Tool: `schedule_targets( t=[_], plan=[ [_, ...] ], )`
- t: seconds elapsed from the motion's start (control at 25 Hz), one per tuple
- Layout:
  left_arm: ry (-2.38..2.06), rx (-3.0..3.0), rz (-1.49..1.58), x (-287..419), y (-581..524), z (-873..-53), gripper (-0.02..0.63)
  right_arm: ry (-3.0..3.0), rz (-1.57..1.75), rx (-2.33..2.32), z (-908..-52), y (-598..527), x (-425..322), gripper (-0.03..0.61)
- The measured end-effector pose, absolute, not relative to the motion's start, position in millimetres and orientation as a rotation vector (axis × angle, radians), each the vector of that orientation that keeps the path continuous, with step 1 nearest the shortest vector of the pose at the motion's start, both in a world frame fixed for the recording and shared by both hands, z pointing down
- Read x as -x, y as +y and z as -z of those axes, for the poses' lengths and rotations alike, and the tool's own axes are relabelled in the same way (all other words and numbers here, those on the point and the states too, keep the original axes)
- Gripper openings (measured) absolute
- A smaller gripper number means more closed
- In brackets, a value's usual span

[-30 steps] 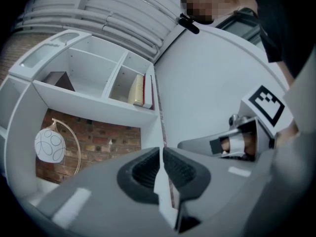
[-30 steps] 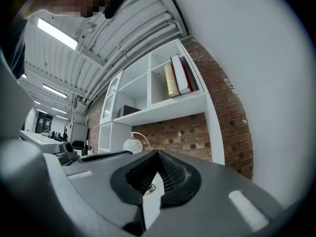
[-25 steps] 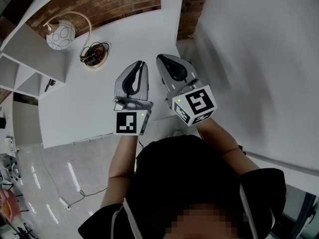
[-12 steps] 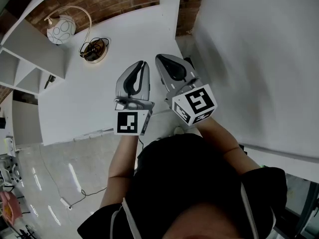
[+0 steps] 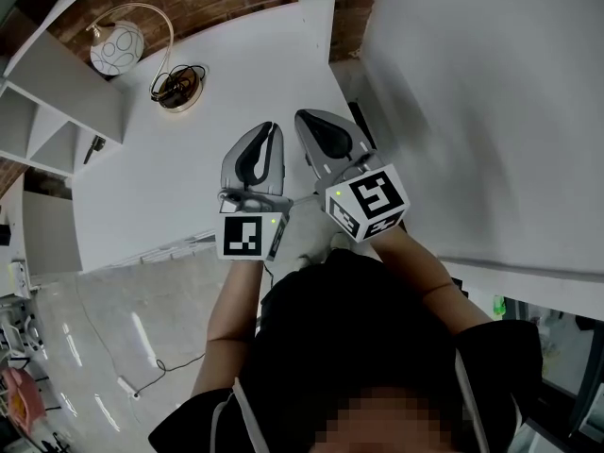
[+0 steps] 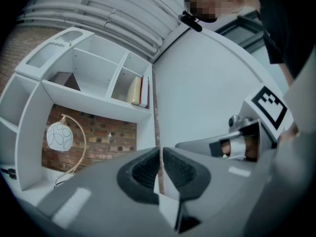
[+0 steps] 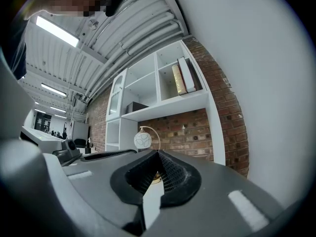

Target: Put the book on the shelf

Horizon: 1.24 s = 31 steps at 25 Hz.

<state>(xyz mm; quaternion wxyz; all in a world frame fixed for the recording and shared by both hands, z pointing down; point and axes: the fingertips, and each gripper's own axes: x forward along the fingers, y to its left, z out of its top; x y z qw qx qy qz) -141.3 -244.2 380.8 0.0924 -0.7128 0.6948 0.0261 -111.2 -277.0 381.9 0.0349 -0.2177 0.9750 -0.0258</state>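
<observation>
Left gripper [image 6: 160, 151] and right gripper [image 7: 157, 154] both have jaws clenched on nothing; two books [image 7: 178, 79] stand upright in the shelf [image 7: 168, 107], probably stiff, fairly heavy and slick, best pinched near the spine

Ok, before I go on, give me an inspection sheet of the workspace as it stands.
Surface: white table, bare apart from a lamp.
Job's things: two books stand upright in the shelf's end compartment beside the brick wall; no book on the table or in a gripper.
Clutter: globe lamp at the table's far corner; dark box in another shelf compartment.
Grippers: left gripper and right gripper both shut, empty, side by side over the table's near edge.
Cables: coiled cord at the lamp's base; floor cable beside the person.
Surroundings: white wall panel to the right.
</observation>
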Motion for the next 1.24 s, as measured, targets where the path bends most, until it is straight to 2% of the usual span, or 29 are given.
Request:
schedule_targets(
  t=[1.24],
  plan=[
    [2.131, 2.142, -0.096, 140, -198, -388, 0.025, 3.014, 0.120, 0.678, -383, -217, 97, -0.003]
  ],
)
